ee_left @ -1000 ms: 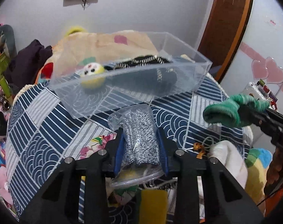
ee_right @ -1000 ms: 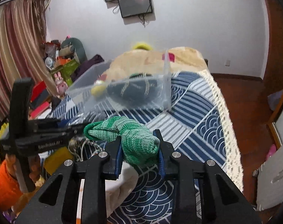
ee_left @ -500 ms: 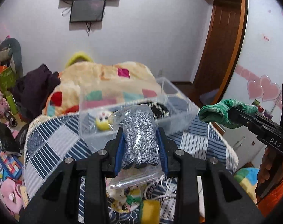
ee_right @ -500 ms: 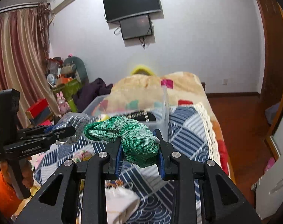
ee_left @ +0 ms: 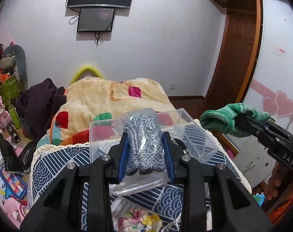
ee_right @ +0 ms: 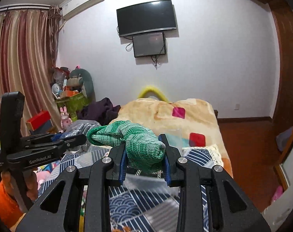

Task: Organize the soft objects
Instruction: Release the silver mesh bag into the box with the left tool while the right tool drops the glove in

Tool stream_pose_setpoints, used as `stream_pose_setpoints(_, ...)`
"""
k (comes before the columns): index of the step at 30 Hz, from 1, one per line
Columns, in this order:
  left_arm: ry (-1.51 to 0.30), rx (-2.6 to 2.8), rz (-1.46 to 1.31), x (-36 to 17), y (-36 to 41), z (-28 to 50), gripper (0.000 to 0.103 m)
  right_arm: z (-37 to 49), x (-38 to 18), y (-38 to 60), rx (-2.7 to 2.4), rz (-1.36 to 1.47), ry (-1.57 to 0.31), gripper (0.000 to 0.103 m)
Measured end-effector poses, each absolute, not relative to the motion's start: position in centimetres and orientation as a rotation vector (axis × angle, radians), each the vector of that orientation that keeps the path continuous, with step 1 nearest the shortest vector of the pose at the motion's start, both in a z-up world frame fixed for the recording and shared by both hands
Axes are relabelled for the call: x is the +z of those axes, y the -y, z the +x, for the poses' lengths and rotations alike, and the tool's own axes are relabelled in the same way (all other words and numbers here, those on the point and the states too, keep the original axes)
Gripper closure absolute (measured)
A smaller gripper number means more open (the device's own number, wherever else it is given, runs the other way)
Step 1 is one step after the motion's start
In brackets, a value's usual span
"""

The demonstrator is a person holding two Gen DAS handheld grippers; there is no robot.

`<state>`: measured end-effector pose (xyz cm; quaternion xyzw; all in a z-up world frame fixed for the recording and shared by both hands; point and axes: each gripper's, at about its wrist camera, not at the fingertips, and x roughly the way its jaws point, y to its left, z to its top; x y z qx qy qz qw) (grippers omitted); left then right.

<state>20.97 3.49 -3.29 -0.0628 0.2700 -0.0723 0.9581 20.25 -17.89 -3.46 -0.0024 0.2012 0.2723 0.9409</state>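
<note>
My left gripper (ee_left: 145, 150) is shut on a clear bag of grey speckled knit socks (ee_left: 146, 145), held up above the bed. My right gripper (ee_right: 144, 152) is shut on a green knit sock (ee_right: 138, 141); it also shows at the right of the left wrist view (ee_left: 229, 118). A clear plastic bin (ee_left: 196, 139) sits on the blue patterned bedspread (ee_left: 55, 166) just beyond and below both grippers; its contents are mostly hidden behind the bag. The left gripper shows at the left of the right wrist view (ee_right: 69, 141).
A beige blanket with coloured squares (ee_left: 111, 98) and a dark garment (ee_left: 42, 100) lie at the bed's far end. Toys and boxes clutter the floor at left (ee_left: 5, 116). A wooden door (ee_left: 237, 58) and a wardrobe are on the right. More soft items lie at the near bed edge (ee_left: 138, 218).
Both grippers have risen and tilted up with their loads; the bin and bedspread have dropped lower in both views, and the wall and screens now fill the upper frames.
</note>
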Motion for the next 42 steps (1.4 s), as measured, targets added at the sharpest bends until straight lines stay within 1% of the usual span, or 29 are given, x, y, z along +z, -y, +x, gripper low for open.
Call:
stream_pose_setpoints(4,-0.582,-0.138,-0.123,-4.4,-3.5,22.8,0.07,22.1,-4.4,16.5,0.57,-0.023,-0.453,0.076)
stream_pose_setpoints(11,-0.667,-0.129,-0.101,-8.0,-2.7,26.0,0.07,25.2,-7.9,14.1,0.568,-0.081,-0.58,0.076)
stream_pose_setpoints(19,-0.76,-0.132,-0.075,-11.2,-2.2,28.6,0.07,27.2,-10.1,13.1,0.567,-0.127,-0.687,0.076)
stream_pose_setpoints(24,-0.775,-0.116,-0.083,-11.7,-2.5,28.7,0.07,27.6,-10.5,12.9,0.574,-0.146,-0.712,0.076)
stream_pose_setpoints(26,-0.776,-0.112,-0.079,-11.7,-2.6,28.5,0.069,27.6,-10.5,13.0,0.569,-0.14,-0.709,0.073)
stream_pose_setpoints(27,-0.78,-0.114,-0.077,-11.6,-2.6,28.4,0.068,27.5,-10.6,13.1,0.563,-0.145,-0.71,0.073)
stream_pose_setpoints(31,-0.773,-0.117,-0.068,-11.1,-2.6,27.6,0.061,27.3,-10.3,13.1,0.564,-0.166,-0.711,0.062)
stream_pose_setpoints(32,-0.769,-0.116,-0.065,-11.0,-2.6,27.5,0.056,27.0,-10.0,13.3,0.563,-0.169,-0.701,0.057)
stream_pose_setpoints(33,-0.759,-0.112,-0.059,-10.6,-2.6,27.1,0.05,27.0,-9.8,13.3,0.563,-0.171,-0.693,0.055)
stream_pose_setpoints(35,-0.729,-0.109,-0.045,-9.8,-2.5,26.2,0.047,26.3,-9.0,13.9,0.558,-0.159,-0.663,0.045)
stream_pose_setpoints(37,-0.712,-0.111,-0.035,-9.0,-2.4,25.4,0.04,25.9,-8.4,14.4,0.556,-0.146,-0.642,0.038)
stream_pose_setpoints(39,-0.695,-0.113,-0.029,-8.0,-2.4,24.5,0.029,25.1,-7.5,15.2,0.541,-0.146,-0.609,0.036)
stream_pose_setpoints(40,-0.686,-0.114,-0.029,-7.5,-2.4,24.0,0.027,24.8,-7.1,15.3,0.536,-0.147,-0.598,0.035)
stream_pose_setpoints(42,-0.664,-0.117,-0.026,-6.3,-2.3,22.5,0.017,23.8,-6.1,16.2,0.529,-0.138,-0.569,0.03)
